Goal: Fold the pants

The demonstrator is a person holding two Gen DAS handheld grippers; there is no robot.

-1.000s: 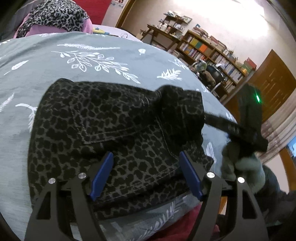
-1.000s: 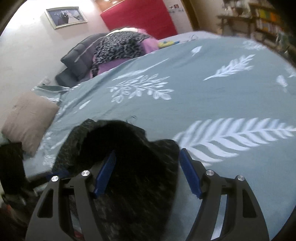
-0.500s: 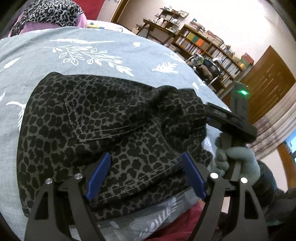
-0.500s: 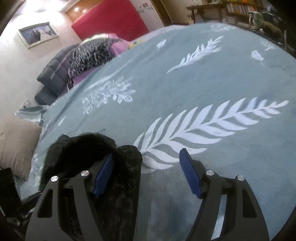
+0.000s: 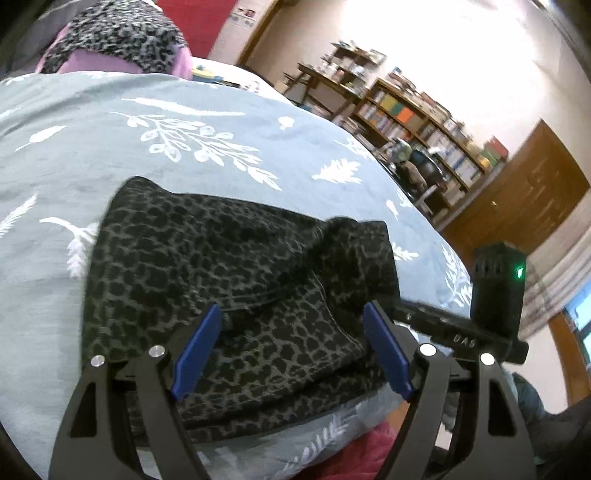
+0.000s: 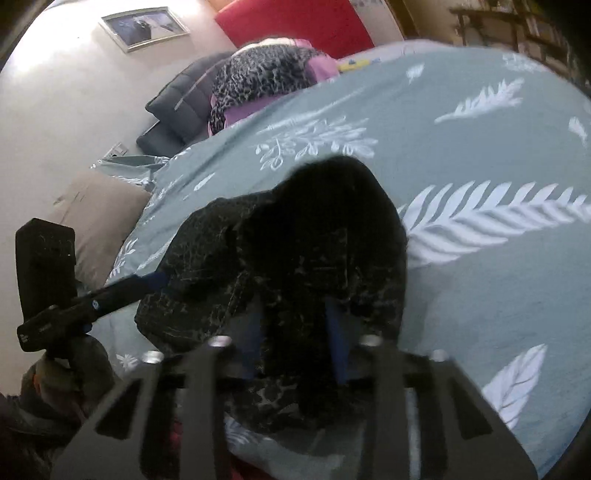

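A pair of leopard-print pants [image 5: 236, 291], already doubled into a thick bundle, lies at the near edge of a bed under a grey-green bedspread [image 5: 184, 122] printed with white leaves, while two hand-held tools work its near side.

The risk from here, on this evidence, is the stack coming undone. The right claw [image 6: 295, 328] grips the raised right end of the bundle, and a pull or lift from that one point could drag the top layer askew or peel the layers apart. The bundle also sits just beside the bed's near edge, so a tug toward the person could slide it off.

The left claw [image 5: 291, 350] stands wide open, its blue fingers [image 5: 197, 350] spread over the near part of the pants and holding nothing; whether the tips rest on the cloth or hover just above cannot be told. In the right wrist view, which is blurred, the right claw is drawn in narrow with dark fabric bunched between its fingers, so it reads as clenched on a fold of the pants.

Far across the bed, a heap of clothes [image 6: 266, 77] rests near a red headboard [image 6: 295, 26]; bookshelves [image 5: 417, 125] line the far right wall.
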